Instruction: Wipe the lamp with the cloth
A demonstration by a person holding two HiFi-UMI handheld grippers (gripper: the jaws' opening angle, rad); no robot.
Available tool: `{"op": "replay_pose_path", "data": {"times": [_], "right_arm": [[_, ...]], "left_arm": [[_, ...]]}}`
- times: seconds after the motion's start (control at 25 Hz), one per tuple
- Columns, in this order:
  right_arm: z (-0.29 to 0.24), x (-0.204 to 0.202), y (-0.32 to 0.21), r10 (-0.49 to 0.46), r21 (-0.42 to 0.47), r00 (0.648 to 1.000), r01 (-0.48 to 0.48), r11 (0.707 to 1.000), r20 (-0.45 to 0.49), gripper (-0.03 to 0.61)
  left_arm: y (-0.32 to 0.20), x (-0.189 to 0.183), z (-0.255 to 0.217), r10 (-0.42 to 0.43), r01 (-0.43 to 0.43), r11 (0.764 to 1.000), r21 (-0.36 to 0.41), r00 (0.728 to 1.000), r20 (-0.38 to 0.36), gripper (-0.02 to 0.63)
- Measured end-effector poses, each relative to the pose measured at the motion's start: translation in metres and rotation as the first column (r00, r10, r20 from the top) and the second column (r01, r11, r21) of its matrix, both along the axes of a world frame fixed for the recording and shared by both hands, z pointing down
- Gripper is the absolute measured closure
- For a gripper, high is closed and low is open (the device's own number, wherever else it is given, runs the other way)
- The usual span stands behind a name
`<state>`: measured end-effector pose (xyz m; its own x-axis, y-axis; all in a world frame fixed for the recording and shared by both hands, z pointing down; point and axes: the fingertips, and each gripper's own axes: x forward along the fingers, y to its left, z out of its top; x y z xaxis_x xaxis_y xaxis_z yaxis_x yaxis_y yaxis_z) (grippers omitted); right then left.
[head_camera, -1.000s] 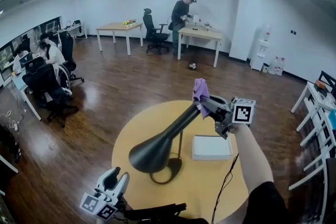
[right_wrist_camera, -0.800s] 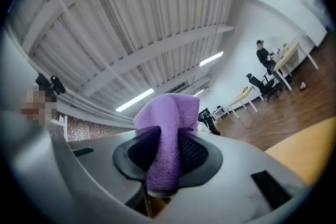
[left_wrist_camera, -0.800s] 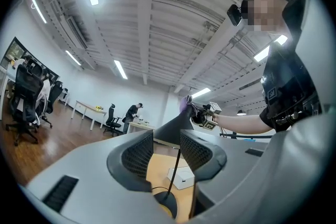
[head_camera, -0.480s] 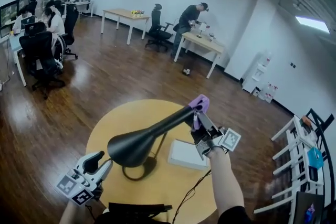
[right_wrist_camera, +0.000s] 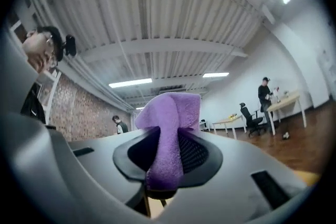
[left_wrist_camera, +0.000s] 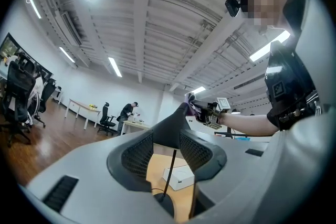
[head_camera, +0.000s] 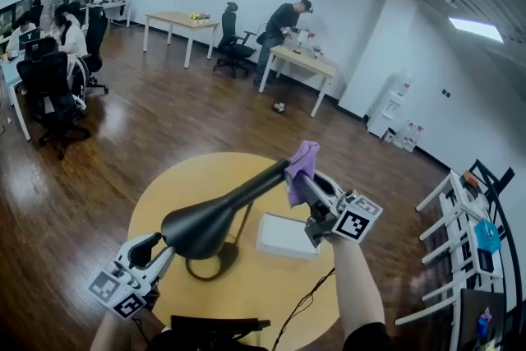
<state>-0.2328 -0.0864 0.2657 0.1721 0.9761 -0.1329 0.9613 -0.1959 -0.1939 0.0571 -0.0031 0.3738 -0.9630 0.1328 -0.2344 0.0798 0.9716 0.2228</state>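
A black desk lamp [head_camera: 201,224] stands on the round wooden table [head_camera: 246,296], its arm slanting up to the right. My right gripper [head_camera: 308,187] is shut on a purple cloth [head_camera: 302,163], which lies against the upper end of the lamp's arm. In the right gripper view the cloth [right_wrist_camera: 170,113] hangs between the jaws of that gripper [right_wrist_camera: 168,139]. My left gripper [head_camera: 152,247] hovers low at the left, just beside the shade's wide end. Its jaws stand apart with nothing pressed between them. In the left gripper view the shade [left_wrist_camera: 170,124] shows beyond the tips of my left gripper [left_wrist_camera: 167,135].
A white box [head_camera: 286,236] lies on the table right of the lamp's base [head_camera: 205,263]. A black cable [head_camera: 300,310] runs off the near edge. Desks, office chairs and seated people line the far left. A person [head_camera: 283,25] stands at a back desk. A white rack [head_camera: 460,210] is at the right.
The head view has swung. My right gripper has shifted a little and rolled with the cloth at the arm's upper end. The left gripper has edged up toward the shade.
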Motion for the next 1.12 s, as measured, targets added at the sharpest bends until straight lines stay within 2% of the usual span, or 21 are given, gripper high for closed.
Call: {"op": "replay_pose_path", "data": {"times": [0.08, 0.2, 0.32, 0.4, 0.48, 0.56, 0.68, 0.8, 0.88, 1.0, 1.12], "right_arm": [[-0.015, 0.006, 0.002, 0.007, -0.008, 0.996, -0.006, 1.0, 0.084, 0.48], [-0.028, 0.003, 0.02, 0.0, 0.005, 0.993, 0.0, 1.0, 0.115, 0.48], [-0.027, -0.003, 0.041, -0.025, 0.078, 0.992, 0.015, 0.997, 0.126, 0.48], [-0.02, -0.006, 0.053, -0.038, 0.147, 0.986, 0.015, 0.989, 0.16, 0.48], [-0.016, -0.006, 0.06, -0.056, 0.179, 0.984, 0.025, 0.984, 0.168, 0.48], [-0.016, -0.007, 0.059, -0.068, 0.159, 0.991, 0.05, 0.986, 0.112, 0.48], [-0.018, -0.014, 0.055, -0.077, 0.106, 0.996, 0.081, 0.991, -0.038, 0.48], [-0.011, -0.023, 0.052, -0.079, 0.069, 0.979, 0.093, 0.993, -0.189, 0.48], [-0.007, -0.025, 0.05, -0.08, 0.045, 0.964, 0.094, 0.995, -0.252, 0.48], [-0.003, -0.024, 0.044, -0.071, 0.012, 0.956, 0.077, 0.997, -0.283, 0.48], [-0.001, -0.02, 0.033, -0.046, -0.003, 0.967, 0.047, 0.999, -0.249, 0.482]], "left_arm": [[-0.002, -0.002, 0.0, 0.002, -0.002, 1.0, 0.002, 1.0, 0.006, 0.459], [-0.001, -0.002, -0.002, -0.003, 0.003, 1.0, -0.019, 1.0, -0.002, 0.459], [-0.001, -0.004, -0.004, -0.028, 0.027, 0.997, -0.071, 1.0, -0.006, 0.459], [-0.002, -0.005, -0.008, -0.036, 0.037, 0.996, -0.083, 0.999, 0.004, 0.459], [-0.004, -0.004, -0.011, -0.037, 0.038, 0.996, -0.086, 0.999, 0.007, 0.459], [-0.004, -0.003, -0.012, -0.038, 0.038, 0.995, -0.09, 0.999, 0.003, 0.459], [-0.006, -0.001, -0.007, -0.02, 0.018, 0.997, -0.078, 1.0, -0.023, 0.459], [-0.008, -0.001, -0.004, -0.009, 0.006, 0.997, -0.071, 0.999, -0.038, 0.459], [-0.008, -0.002, -0.004, -0.006, 0.003, 0.997, -0.073, 0.999, -0.041, 0.458], [-0.007, -0.003, -0.005, 0.003, -0.006, 0.997, -0.074, 0.999, -0.042, 0.459], [-0.007, -0.003, -0.004, 0.006, -0.009, 0.997, -0.075, 0.999, -0.041, 0.459]]}}
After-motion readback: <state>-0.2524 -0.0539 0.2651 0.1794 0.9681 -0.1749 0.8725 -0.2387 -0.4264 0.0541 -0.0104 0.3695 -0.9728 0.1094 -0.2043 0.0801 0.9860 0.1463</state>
